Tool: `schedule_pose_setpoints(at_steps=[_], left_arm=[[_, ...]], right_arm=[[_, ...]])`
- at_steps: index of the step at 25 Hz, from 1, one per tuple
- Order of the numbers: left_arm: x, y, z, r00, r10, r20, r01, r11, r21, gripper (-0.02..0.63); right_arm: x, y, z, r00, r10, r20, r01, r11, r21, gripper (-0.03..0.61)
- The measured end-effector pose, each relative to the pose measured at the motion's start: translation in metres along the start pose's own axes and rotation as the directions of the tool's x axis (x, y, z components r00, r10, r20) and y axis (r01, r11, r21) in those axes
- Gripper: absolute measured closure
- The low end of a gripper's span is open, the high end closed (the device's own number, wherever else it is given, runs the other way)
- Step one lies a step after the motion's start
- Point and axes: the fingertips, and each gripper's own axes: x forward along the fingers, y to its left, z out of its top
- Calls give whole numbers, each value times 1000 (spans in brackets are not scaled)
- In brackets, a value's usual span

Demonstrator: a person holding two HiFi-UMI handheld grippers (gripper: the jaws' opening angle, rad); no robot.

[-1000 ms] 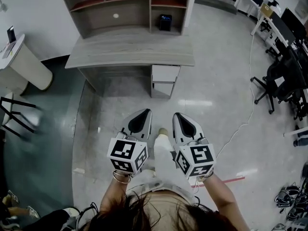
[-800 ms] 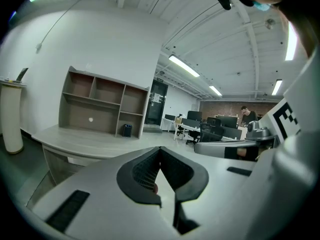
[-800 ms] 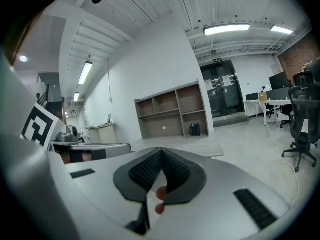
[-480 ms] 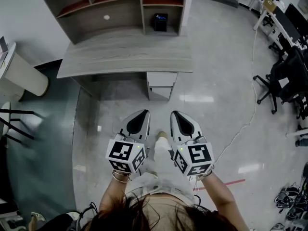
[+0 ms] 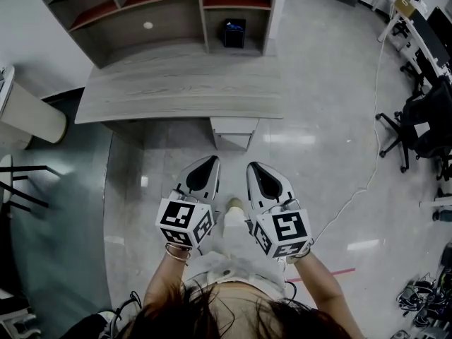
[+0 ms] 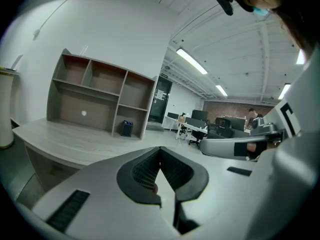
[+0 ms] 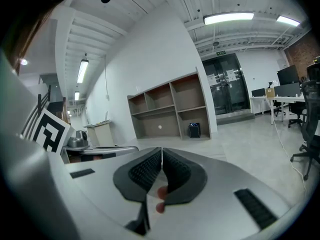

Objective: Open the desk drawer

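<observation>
A grey wooden desk (image 5: 176,87) stands ahead with a white drawer unit (image 5: 234,131) under its right end; the drawers look closed. My left gripper (image 5: 207,162) and right gripper (image 5: 256,168) are held side by side in the air, short of the desk, both shut with nothing between the jaws. In the left gripper view the desk (image 6: 75,144) lies ahead and left, beyond the shut left gripper (image 6: 160,151). The right gripper view shows the shut right gripper (image 7: 162,151) and the shelf unit (image 7: 170,106) further off.
An open shelf unit (image 5: 169,9) sits on the desk's back, with a small black box (image 5: 234,32) in one bay. A white round column (image 5: 25,115) is at the left. Office chairs (image 5: 424,122) and desks stand right; a white cable (image 5: 360,182) lies on the floor.
The desk has come nearer and lower in the head view as I walk toward it. Both grippers stay side by side and shut.
</observation>
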Motion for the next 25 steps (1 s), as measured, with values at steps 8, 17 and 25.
schedule_pose_setpoints(at_steps=[8,17,25], left_arm=[[45,23,0,1000,27,-10,-27,999,-19,608],[70,53,-6,996,91,-4,-91,995,-31,609],[84,69,-20,992,129,-7,-129,991,-28,609]], right_arm=[[40,-34,5,1000,9,-18,-9,1000,-7,557],[81,-58,-10,997,17,-80,-19,1000,-24,557],[104,-71,-28,992,26,-123,-28,999,-16,557]])
